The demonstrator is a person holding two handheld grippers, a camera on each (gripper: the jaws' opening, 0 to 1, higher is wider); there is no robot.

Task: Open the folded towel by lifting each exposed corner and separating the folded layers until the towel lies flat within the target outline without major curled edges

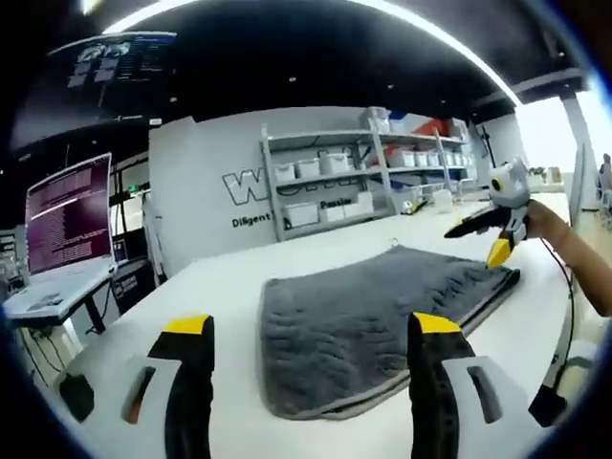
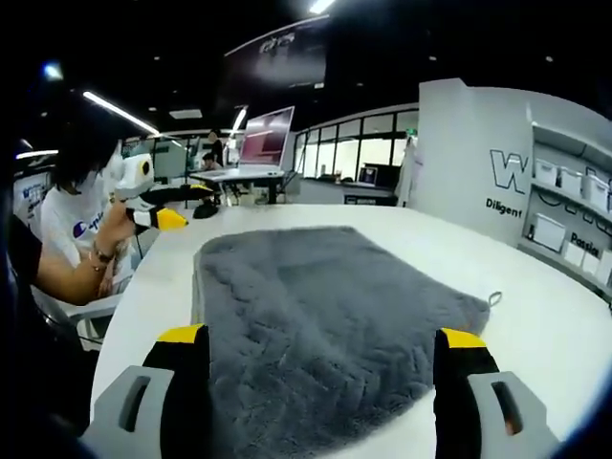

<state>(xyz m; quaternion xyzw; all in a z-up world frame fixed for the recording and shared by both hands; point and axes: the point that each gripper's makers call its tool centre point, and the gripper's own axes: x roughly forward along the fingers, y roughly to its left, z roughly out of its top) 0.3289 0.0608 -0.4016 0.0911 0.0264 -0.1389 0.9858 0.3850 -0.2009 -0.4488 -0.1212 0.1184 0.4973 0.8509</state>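
A grey folded towel [image 1: 382,320] lies on a white table [image 1: 220,287], between two grippers that hover above it. The left gripper [image 1: 311,330] and right gripper [image 2: 320,339] both have jaws spread wide, holding nothing. A pinch could catch several layers, dragging the whole towel.

The thick grey plush towel [image 2: 316,335] shows a wavy embossed pattern, lying on the plain white table [image 2: 535,335]. Each black-jawed, yellow-tipped left gripper [image 1: 314,330] and right gripper [image 2: 325,339] has a pale grey body.
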